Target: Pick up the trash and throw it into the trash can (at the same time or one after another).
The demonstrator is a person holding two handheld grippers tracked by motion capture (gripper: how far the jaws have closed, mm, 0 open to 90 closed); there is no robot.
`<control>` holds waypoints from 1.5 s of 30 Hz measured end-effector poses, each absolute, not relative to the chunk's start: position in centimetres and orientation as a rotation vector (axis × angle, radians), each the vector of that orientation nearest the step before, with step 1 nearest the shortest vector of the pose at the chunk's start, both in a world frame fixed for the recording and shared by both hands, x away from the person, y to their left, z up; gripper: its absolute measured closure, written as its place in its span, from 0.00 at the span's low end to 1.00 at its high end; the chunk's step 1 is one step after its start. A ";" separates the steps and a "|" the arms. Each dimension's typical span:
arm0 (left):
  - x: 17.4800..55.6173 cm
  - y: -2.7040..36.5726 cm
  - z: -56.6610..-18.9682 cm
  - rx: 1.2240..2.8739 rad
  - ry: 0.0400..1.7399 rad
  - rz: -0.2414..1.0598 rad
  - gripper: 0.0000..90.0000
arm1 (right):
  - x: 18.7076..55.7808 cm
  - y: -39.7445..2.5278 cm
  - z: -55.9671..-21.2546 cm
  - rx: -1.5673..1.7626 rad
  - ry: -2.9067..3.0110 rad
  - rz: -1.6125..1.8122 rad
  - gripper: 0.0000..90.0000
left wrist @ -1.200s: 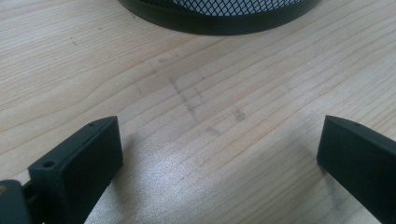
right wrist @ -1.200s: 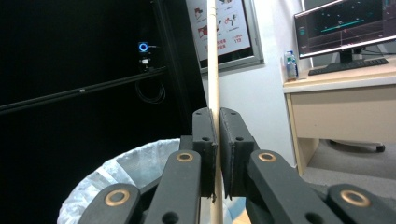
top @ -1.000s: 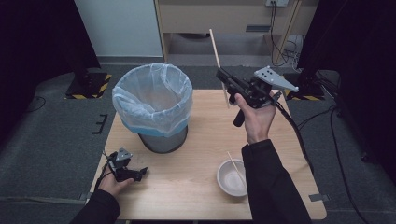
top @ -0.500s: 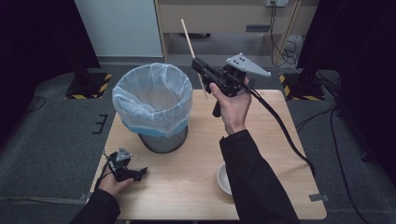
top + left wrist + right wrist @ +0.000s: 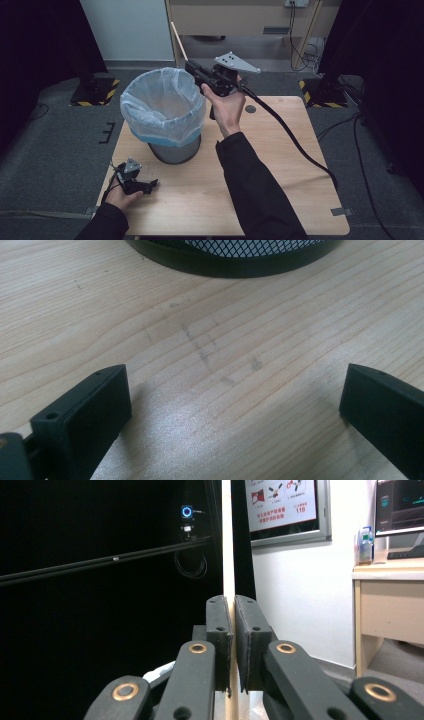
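Note:
My right gripper (image 5: 193,68) is raised at the far right rim of a mesh bin (image 5: 175,150) lined with a pale plastic bag (image 5: 162,107). It is shut on a thin wooden stick (image 5: 179,41) that points up and away from the table. In the right gripper view the stick (image 5: 228,540) stands upright, pinched between the pads of the right gripper (image 5: 233,611). My left gripper (image 5: 148,185) rests low on the table near the front left corner, open. Its jaws (image 5: 235,405) stand wide apart over bare wood, with the bin's black base (image 5: 235,257) just ahead.
The wooden table (image 5: 280,165) has free surface to the right of the bin. The right gripper's black cable (image 5: 295,142) trails across it to the right edge. A small dark round mark (image 5: 250,108) sits near the far edge. Black stands and a cabinet lie beyond the table.
The right gripper has carried the stick leftward from the table's far right to the bin's rim. The forearm now covers the white bowl. The left gripper has not moved.

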State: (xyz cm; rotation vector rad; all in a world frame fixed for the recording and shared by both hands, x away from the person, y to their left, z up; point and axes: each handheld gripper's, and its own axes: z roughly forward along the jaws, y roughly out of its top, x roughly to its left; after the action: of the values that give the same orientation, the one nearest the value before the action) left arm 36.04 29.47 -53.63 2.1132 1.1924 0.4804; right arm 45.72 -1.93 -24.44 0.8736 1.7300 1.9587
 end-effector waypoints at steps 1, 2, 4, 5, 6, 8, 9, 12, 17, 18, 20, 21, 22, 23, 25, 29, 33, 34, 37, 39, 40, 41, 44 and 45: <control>36.0 29.5 -53.6 2.113 1.192 0.480 0.00 | 45.9 -1.6 -24.5 0.872 1.733 1.956 0.96; 36.0 29.5 -53.6 2.113 1.192 0.480 0.00 | 46.1 -1.3 -24.6 0.876 1.736 1.951 0.96; 36.0 29.5 -53.6 2.113 1.192 0.480 0.00 | 46.6 -0.8 -25.0 0.894 1.729 1.958 0.96; 36.0 29.5 -53.6 2.113 1.192 0.480 0.00 | 46.8 -0.7 -25.2 0.898 1.732 1.942 0.96; 36.0 29.5 -53.6 2.113 1.192 0.480 0.00 | 47.0 -0.5 -25.4 0.904 1.737 1.931 0.96; 36.0 29.5 -53.6 2.112 1.193 0.480 0.00 | 47.4 -0.1 -25.8 0.909 1.743 1.930 0.96; 36.0 29.5 -53.6 2.113 1.192 0.480 0.00 | 47.5 0.0 -25.9 0.914 1.744 1.932 0.96; 36.0 29.5 -53.6 2.113 1.192 0.481 0.00 | 47.9 0.5 -26.5 0.923 1.756 1.918 0.96; 36.0 29.5 -53.6 2.113 1.192 0.480 0.00 | 48.3 1.1 -27.2 0.925 1.763 1.895 0.95; 36.0 29.5 -53.6 2.113 1.192 0.480 0.00 | 48.4 1.1 -27.2 0.929 1.757 1.902 0.95; 36.0 29.5 -53.6 2.113 1.192 0.480 0.00 | 48.5 1.3 -27.3 0.936 1.749 1.912 0.95; 36.0 29.5 -53.6 2.113 1.192 0.480 0.00 | 48.7 1.3 -27.4 0.935 1.750 1.907 0.95; 36.0 29.5 -53.6 2.113 1.192 0.480 0.00 | 48.7 1.4 -27.5 0.935 1.753 1.902 0.95; 36.0 29.5 -53.6 2.113 1.192 0.480 0.00 | 48.8 1.4 -27.6 0.932 1.755 1.896 0.95; 36.0 29.5 -53.6 2.114 1.191 0.480 0.00 | 49.0 1.5 -27.7 0.919 1.753 1.894 0.92; 36.0 29.5 -53.6 2.113 1.192 0.480 0.00 | 49.3 1.7 -27.9 0.900 1.745 1.922 0.77; 36.1 29.5 -53.6 2.113 1.191 0.479 0.00 | 49.0 1.0 -27.2 0.882 1.723 1.904 0.73; 36.1 29.5 -53.6 2.113 1.191 0.479 0.00 | 48.9 0.7 -26.9 0.879 1.712 1.908 0.70; 36.0 29.5 -53.6 2.113 1.191 0.480 0.00 | 48.3 -0.4 -25.8 0.869 1.709 1.880 0.58; 36.0 29.5 -53.6 2.113 1.191 0.479 0.00 | 47.7 -1.4 -25.3 0.866 1.711 1.856 0.54; 36.0 29.5 -53.6 2.113 1.191 0.480 0.00 | 47.4 -2.1 -25.2 0.872 1.708 1.864 0.53; 36.0 29.5 -53.6 2.113 1.191 0.480 0.00 | 47.0 -2.9 -25.1 0.872 1.705 1.861 0.52; 36.0 29.5 -53.6 2.113 1.191 0.480 0.00 | 46.0 -5.7 -25.3 0.892 1.697 1.854 0.51; 36.0 29.5 -53.6 2.113 1.191 0.480 0.00 | 45.6 -6.8 -25.5 0.902 1.696 1.850 0.50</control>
State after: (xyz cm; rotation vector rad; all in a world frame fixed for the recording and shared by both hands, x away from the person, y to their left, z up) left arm 36.05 29.47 -53.63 2.1127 1.1908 0.4803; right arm 45.61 -6.76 -25.46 0.9020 1.6957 1.8496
